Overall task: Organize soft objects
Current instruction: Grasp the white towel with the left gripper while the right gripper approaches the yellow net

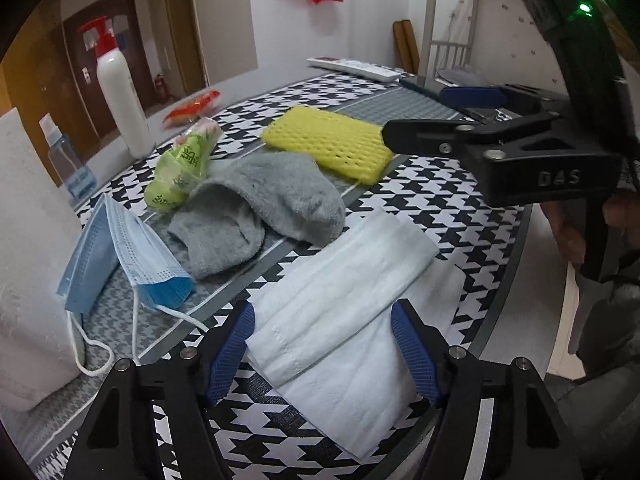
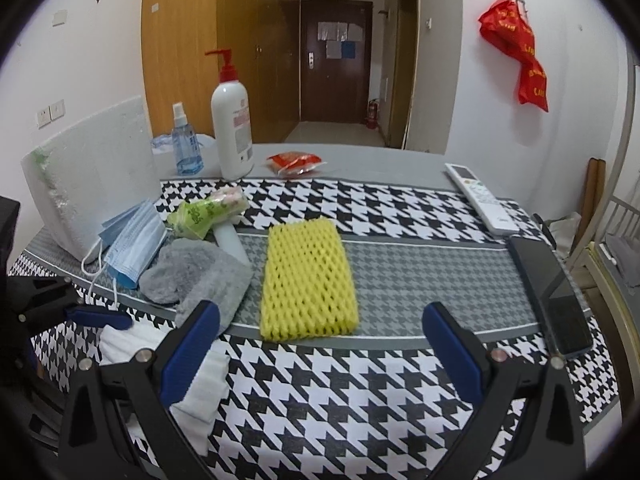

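- The white folded cloth [image 1: 340,300] lies flat on the houndstooth tablecloth [image 1: 460,208], at its near edge, in front of the grey fuzzy sock [image 1: 272,204].
- The left gripper [image 1: 322,344] hangs low over the cloth's near end with its blue-padded fingers [image 1: 232,354] spread apart, one on each side of the cloth; whether they touch it cannot be told.
- The right gripper [image 2: 320,354] sits to the right of the sock, its fingers wide apart and holding nothing, the yellow foam net [image 2: 308,284] lying flat just beyond them.
- Touching the sock's far side is a green plastic-wrapped packet [image 1: 182,170]; to the sock's left, blue face masks [image 1: 132,256] lean against a white foam block [image 1: 32,264].
- Further behind the sock stand a white pump bottle [image 2: 233,128] and a small blue spray bottle [image 2: 186,146], with a red snack packet [image 2: 296,162] beside them.
- Well to the right of the sock, past the net, lie a white remote [image 2: 480,196] and a dark phone [image 2: 554,296].
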